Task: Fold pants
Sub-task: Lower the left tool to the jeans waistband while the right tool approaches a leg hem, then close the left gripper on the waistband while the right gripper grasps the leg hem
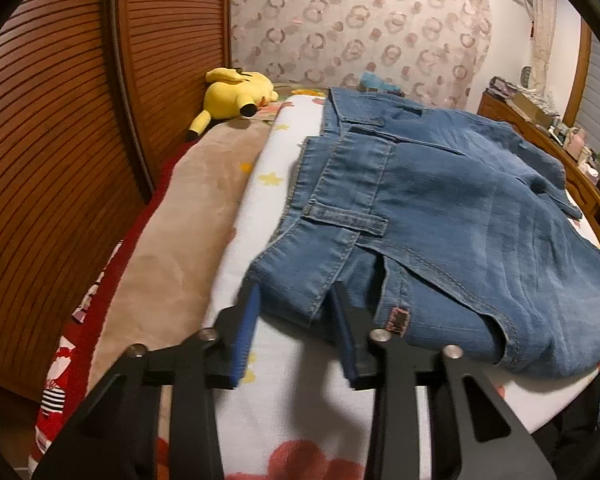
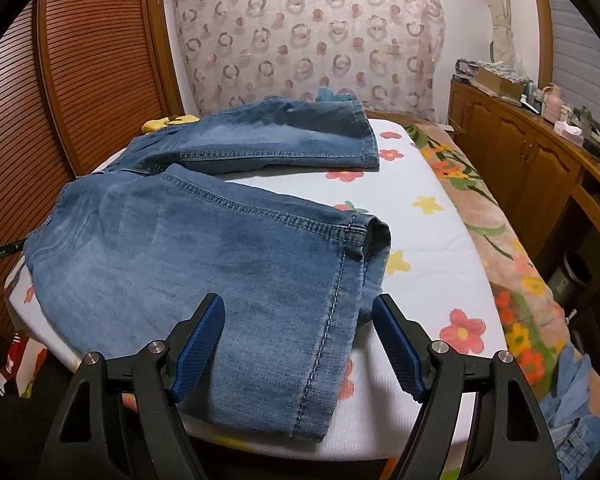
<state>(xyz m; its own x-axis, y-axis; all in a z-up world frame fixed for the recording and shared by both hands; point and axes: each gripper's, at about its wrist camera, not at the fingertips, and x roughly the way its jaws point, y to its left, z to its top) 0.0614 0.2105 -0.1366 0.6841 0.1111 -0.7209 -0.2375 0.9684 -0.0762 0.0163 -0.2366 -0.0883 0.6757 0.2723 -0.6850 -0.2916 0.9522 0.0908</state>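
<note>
Blue jeans (image 1: 460, 208) lie spread on a bed with a white flowered sheet (image 1: 284, 380). In the left wrist view the waistband corner (image 1: 296, 276) sits between the blue pads of my left gripper (image 1: 294, 300), and both pads touch its edges. The right wrist view has the two legs (image 2: 180, 248) pointing right, the far leg (image 2: 280, 136) lying flat behind. My right gripper (image 2: 298, 300) stands wide open over the near leg close to its hem (image 2: 374, 248). Its left finger (image 2: 202, 340) rests above the denim, the right finger (image 2: 396, 340) just beyond the cloth's edge.
A yellow plush toy (image 1: 236, 92) lies at the bed's far left, by louvred wooden doors (image 1: 60, 120). A beige blanket (image 1: 172, 240) runs along the sheet's left side. A wooden sideboard (image 2: 520, 152) with clutter stands on the right. More denim (image 2: 576, 400) hangs at lower right.
</note>
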